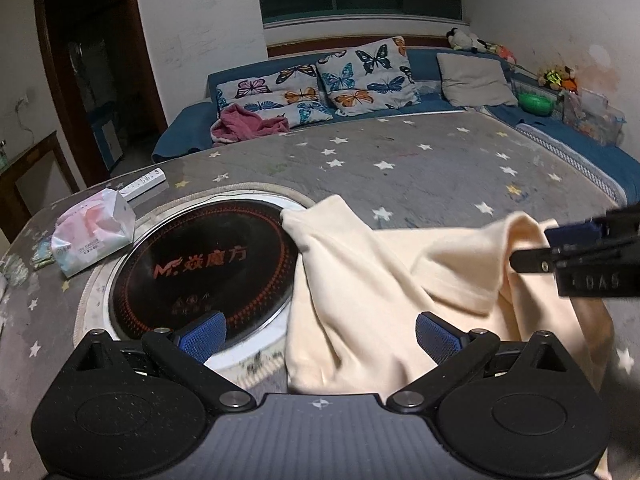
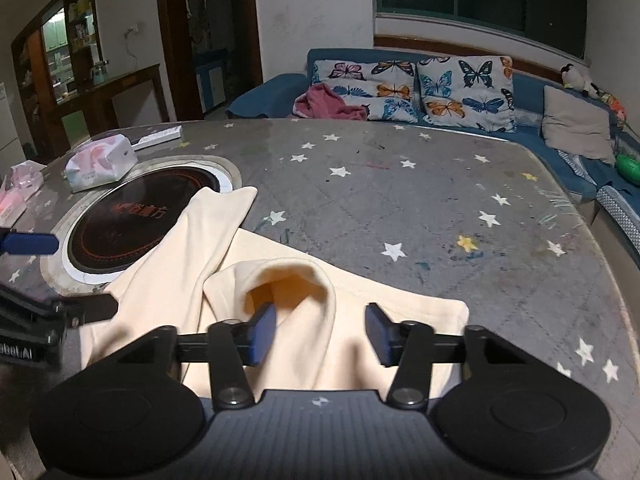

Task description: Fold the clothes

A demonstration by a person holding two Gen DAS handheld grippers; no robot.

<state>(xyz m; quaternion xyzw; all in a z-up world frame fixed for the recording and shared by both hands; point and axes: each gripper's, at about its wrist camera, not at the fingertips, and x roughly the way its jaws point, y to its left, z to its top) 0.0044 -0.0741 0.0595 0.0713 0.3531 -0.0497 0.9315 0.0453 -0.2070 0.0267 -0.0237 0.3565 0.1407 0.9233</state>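
Lay just ahead of the unclenched right gripper (image 2: 320,334), raised cream garment (image 2: 280,300) fold between its pads; left gripper (image 1: 318,338) released, further left.

A: What lies near the left gripper (image 1: 318,336)?
B: A cream garment (image 1: 360,280), rumpled, one end over the black hob (image 1: 204,264).
A: And at right?
B: The right gripper (image 1: 532,248) touches its raised fold.
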